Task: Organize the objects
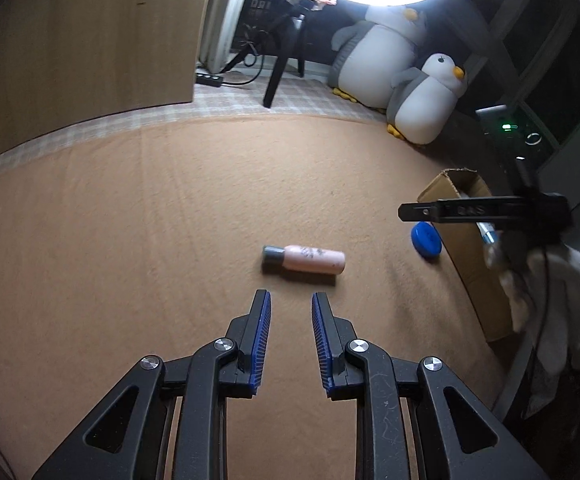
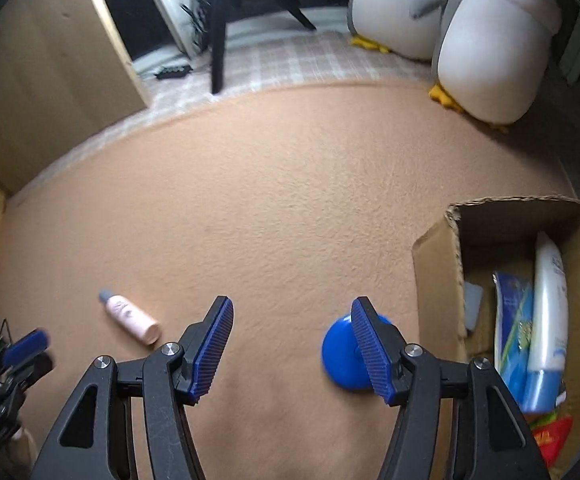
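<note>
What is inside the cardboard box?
The cardboard box holds a white bottle with a blue end, a blue packet and something red. Whatever lies beneath them is covered.

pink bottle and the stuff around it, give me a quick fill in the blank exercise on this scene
1. The pink bottle lies on its ____ on the orange blanket.
2. Its cap is ____ in colour.
3. The round blue lid rests just outside the ____ box.
4. Neither the left gripper nor the right gripper holds anything; both are ____.

Missing words: side; grey; cardboard; open
</note>
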### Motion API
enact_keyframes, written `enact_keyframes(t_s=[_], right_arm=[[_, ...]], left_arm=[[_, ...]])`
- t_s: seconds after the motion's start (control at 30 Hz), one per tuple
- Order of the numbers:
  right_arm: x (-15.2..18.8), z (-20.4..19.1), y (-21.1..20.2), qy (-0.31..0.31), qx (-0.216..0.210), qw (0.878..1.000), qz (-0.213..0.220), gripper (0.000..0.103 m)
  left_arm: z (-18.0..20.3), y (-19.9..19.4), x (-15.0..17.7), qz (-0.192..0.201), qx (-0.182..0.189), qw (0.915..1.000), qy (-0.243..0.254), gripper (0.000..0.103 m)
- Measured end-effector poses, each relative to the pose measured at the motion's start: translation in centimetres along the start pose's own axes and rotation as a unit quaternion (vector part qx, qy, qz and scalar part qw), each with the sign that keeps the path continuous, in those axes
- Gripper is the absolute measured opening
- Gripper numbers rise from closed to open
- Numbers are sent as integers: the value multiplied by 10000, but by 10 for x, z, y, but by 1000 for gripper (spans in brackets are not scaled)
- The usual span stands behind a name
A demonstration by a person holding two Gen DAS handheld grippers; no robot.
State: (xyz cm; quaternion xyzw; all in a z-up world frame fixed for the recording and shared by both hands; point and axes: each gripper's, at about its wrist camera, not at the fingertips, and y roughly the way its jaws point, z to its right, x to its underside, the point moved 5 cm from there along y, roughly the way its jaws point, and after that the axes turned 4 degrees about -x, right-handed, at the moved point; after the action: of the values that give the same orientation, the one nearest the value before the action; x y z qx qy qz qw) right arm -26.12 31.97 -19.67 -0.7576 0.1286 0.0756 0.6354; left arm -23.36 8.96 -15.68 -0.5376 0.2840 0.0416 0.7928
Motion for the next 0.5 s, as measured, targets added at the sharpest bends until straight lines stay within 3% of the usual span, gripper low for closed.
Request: enact_keyframes(t_s=[0.13,0.37,0.5], right_arm=[[-7,4,9,-94,327,9994,-104,58],[-12,-9,13,-339,344,9983,-339,58],[-10,-12,17,-256,563,9971,-442,58]], left_arm=[[-11,-6,3,31,-14,10000,-59,23],[-17,-11,4,66,20,9999,-92,23],[-16,-13,4,91,75,9999,-92,23]])
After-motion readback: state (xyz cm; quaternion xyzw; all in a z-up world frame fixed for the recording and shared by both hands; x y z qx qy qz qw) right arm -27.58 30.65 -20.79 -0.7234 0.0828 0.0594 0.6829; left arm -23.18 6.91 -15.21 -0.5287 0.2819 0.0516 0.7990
